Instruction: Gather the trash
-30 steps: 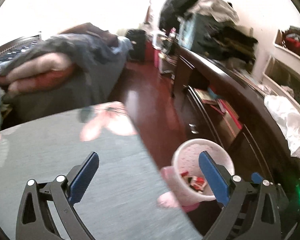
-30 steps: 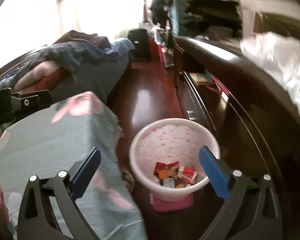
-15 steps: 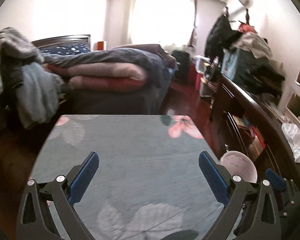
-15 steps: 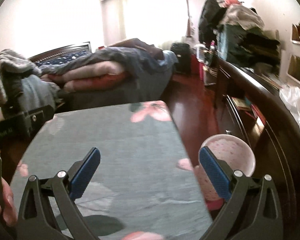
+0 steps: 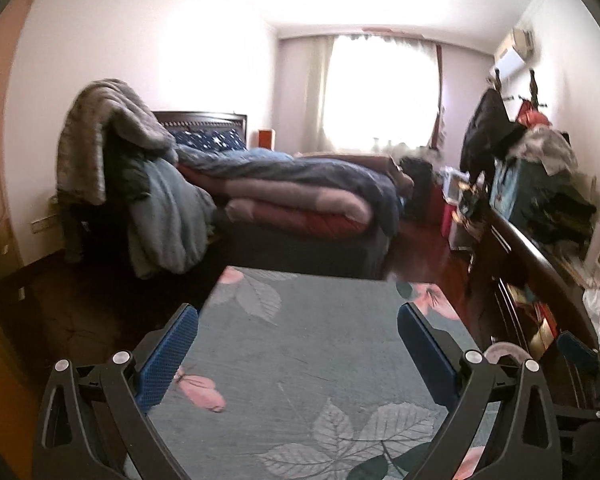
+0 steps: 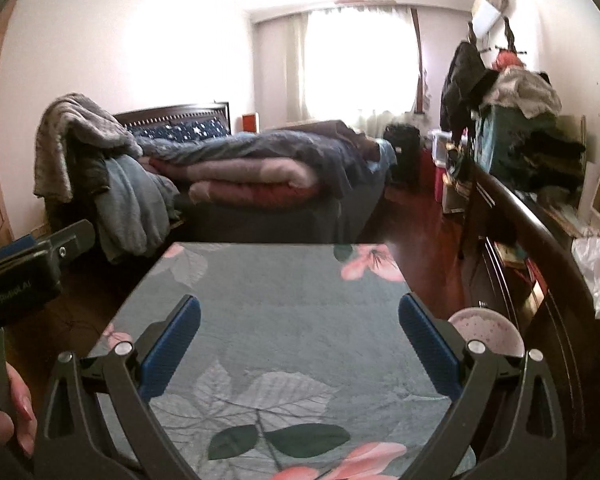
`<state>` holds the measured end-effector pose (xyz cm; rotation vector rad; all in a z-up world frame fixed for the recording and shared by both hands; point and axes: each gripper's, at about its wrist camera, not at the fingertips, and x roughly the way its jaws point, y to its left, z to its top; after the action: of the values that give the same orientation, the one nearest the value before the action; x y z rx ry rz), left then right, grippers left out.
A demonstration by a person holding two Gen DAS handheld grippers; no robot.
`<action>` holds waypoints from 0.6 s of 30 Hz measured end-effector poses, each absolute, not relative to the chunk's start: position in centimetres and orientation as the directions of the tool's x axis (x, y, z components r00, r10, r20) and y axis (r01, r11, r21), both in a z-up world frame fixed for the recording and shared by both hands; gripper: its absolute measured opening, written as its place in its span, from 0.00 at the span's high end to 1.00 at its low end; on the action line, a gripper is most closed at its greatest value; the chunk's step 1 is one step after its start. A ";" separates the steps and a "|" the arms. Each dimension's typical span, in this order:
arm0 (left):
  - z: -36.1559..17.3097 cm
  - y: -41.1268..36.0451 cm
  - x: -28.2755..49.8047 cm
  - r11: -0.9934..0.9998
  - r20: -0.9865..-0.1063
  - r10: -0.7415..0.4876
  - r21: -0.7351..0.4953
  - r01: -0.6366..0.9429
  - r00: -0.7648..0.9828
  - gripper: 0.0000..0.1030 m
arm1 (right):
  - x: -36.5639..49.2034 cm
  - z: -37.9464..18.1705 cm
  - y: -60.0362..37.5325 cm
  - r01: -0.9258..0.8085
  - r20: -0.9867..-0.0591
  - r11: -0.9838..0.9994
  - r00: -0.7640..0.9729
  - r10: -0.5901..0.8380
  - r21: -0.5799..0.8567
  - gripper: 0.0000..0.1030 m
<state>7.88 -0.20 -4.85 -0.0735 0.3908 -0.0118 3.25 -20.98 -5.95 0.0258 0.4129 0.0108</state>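
Note:
My left gripper (image 5: pixel 298 344) is open and empty, held over a table with a grey-green floral cloth (image 5: pixel 300 340). My right gripper (image 6: pixel 299 336) is open and empty above the same cloth (image 6: pixel 280 292). The pink-spotted white trash bin (image 6: pixel 486 330) stands on the floor off the table's right edge, behind my right finger; only its rim shows, and in the left wrist view (image 5: pixel 502 350) a sliver of it. No trash shows on the cloth. The left gripper's body (image 6: pixel 24 276) shows at the left of the right wrist view.
A bed (image 5: pixel 300 196) with piled quilts stands beyond the table. A long dark wooden cabinet (image 6: pixel 532 240) runs along the right, with clothes and a white plastic bag (image 6: pixel 596 276) on top. Red-brown floor (image 6: pixel 416 232) lies between bed and cabinet.
Both grippers have lifted and turned left, from looking down into the trash bin to facing level across the table. The bin has slid to the lower right of both views.

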 end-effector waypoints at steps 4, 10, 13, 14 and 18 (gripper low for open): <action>-3.8 1.1 6.1 0.997 -0.355 0.001 -0.067 -0.026 0.935 0.04 | 1.1 -4.2 -19.5 -0.030 -0.362 1.000 0.932 0.032 0.011 0.03; -1.8 2.3 3.2 0.996 -0.288 0.032 -0.069 -0.054 0.957 0.04 | -1.7 -1.8 -18.2 -0.056 -0.297 0.998 0.954 0.052 -0.008 0.03; -0.7 2.8 1.7 0.995 -0.249 0.017 -0.092 -0.041 0.968 0.04 | -2.9 -0.7 -17.9 -0.065 -0.267 0.998 0.962 0.058 -0.015 0.03; -0.4 3.0 1.2 0.994 -0.238 0.011 -0.100 -0.036 0.971 0.04 | -3.2 -0.4 -17.9 -0.068 -0.258 0.998 0.964 0.061 -0.017 0.03; 0.7 3.2 -0.3 0.993 -0.195 0.008 -0.111 -0.031 0.981 0.04 | -4.3 0.4 -18.0 -0.066 -0.228 0.997 0.972 0.058 -0.026 0.03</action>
<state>-0.33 3.23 0.71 -0.1135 0.1960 0.0196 -4.32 -18.01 0.42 -0.0338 0.2289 0.0628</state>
